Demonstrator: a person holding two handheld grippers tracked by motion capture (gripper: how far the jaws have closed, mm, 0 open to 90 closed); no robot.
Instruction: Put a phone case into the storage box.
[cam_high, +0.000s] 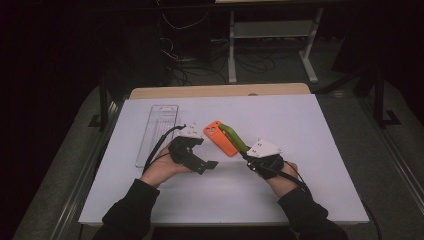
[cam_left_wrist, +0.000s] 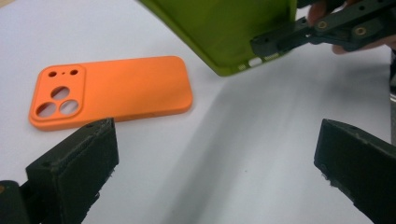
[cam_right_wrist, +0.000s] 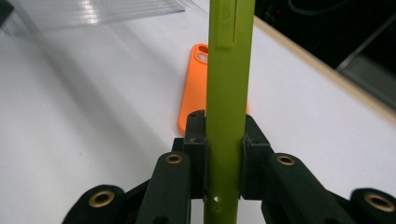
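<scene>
An orange phone case (cam_high: 221, 138) lies back up on the white table, its camera holes toward the far side; I also see the orange case (cam_left_wrist: 112, 91) in the left gripper view and the orange case (cam_right_wrist: 191, 88) past my right jaws. My right gripper (cam_high: 245, 152) is shut on the bottom end of a green phone case (cam_high: 232, 137), held on edge above the orange one. The green case (cam_right_wrist: 227, 93) stands clamped between both pads, and the green case (cam_left_wrist: 224, 32) hangs in the air ahead of my left gripper. My left gripper (cam_high: 210, 165) is open and holds nothing; its fingers (cam_left_wrist: 79, 163) frame bare table.
A clear plastic tray (cam_high: 157, 131) lies on the table left of the cases. The white table surface (cam_high: 300, 125) extends to the right and front. A wooden edge runs along the far side; beyond it are dark floor, cables and a stand.
</scene>
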